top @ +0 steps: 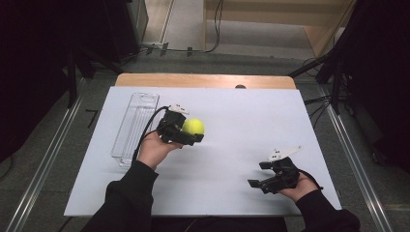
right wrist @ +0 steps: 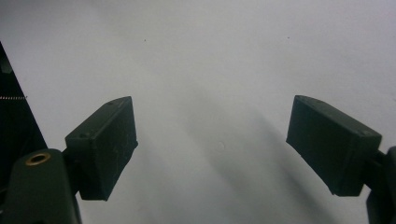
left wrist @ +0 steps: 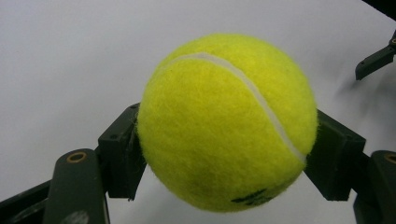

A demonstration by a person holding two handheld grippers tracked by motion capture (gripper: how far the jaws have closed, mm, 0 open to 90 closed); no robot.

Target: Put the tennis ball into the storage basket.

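— Left gripper [top: 192, 137], left of centre in the high view: clamped on the fuzzy yellow-green tennis ball [top: 193, 126], a black pad pressing each flank. Ball lifted off the matte white table sheet [top: 241, 121], seemingly.

— Same in the left gripper view: round felt ball [left wrist: 226, 121] wedged between the jaws, white curved seam running down to the lower right, dark print near the bottom.

— Right gripper [top: 259, 174], lower right of the frame: jaws spread wide, nothing between them, bare white sheet beyond in the right gripper view [right wrist: 212, 135].

— Key relation for a next move: clear, long rectangular plastic tray [top: 136, 126] just left of the gripped ball, long axis running from upper frame toward lower frame, slightly slanted. Left hand [top: 153, 151] far nearer to it than the right.

— Likely a short carry leftward over the tray's rim, then. Ball round, apt to roll inside hard smooth plastic.
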